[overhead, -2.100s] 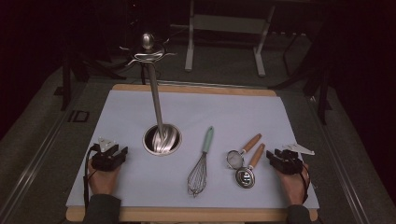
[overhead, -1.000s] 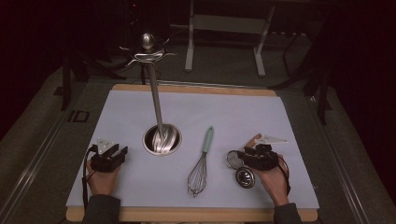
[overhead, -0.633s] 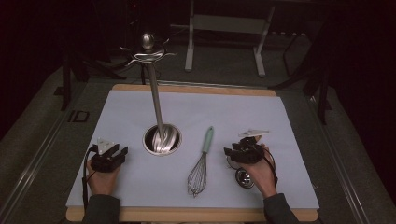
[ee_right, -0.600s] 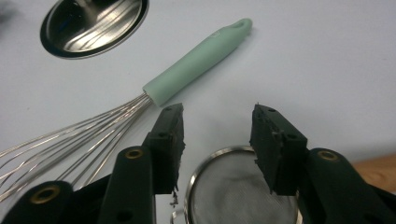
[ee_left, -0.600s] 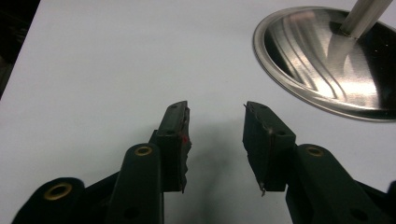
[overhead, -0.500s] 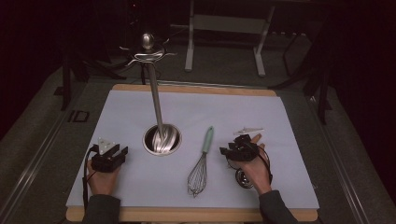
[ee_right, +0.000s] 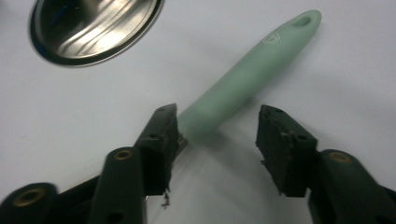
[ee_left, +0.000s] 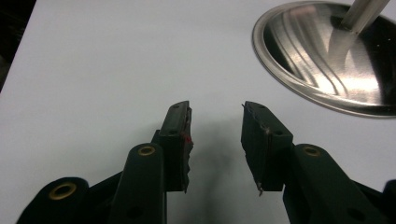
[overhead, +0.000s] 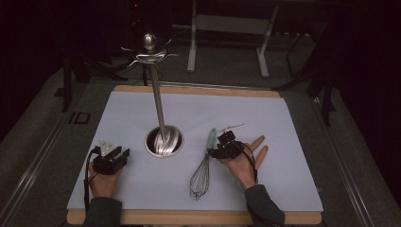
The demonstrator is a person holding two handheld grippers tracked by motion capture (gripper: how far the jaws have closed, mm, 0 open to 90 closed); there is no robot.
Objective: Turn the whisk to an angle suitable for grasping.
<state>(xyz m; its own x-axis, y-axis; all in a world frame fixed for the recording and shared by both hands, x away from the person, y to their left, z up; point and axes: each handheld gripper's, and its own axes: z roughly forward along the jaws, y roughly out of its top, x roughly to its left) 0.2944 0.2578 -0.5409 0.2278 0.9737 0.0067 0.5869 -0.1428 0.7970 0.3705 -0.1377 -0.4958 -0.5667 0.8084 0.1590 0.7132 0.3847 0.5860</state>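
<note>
A wire whisk (overhead: 202, 166) with a pale green handle (ee_right: 252, 74) lies on the white mat (overhead: 246, 111), right of a steel utensil stand. My right gripper (overhead: 219, 144) hovers open at the lower end of that handle. In the right gripper view (ee_right: 217, 116) the handle runs between the jaws, close to the left one, with neither pressing on it. My left gripper (overhead: 118, 157) rests open on the mat, left of the stand's round base (overhead: 164, 141). Nothing lies between its jaws (ee_left: 215, 109).
The stand's pole rises from the base (ee_left: 327, 60) to a ring of hooks (overhead: 150, 51) at the top. Two wooden handles (overhead: 260, 147) stick out from behind my right hand. The table's wooden edge (overhead: 189, 216) runs along the front.
My right gripper has travelled left from the mat's right side, across the wood-handled utensils, to the whisk's handle. The left gripper has stayed put.
</note>
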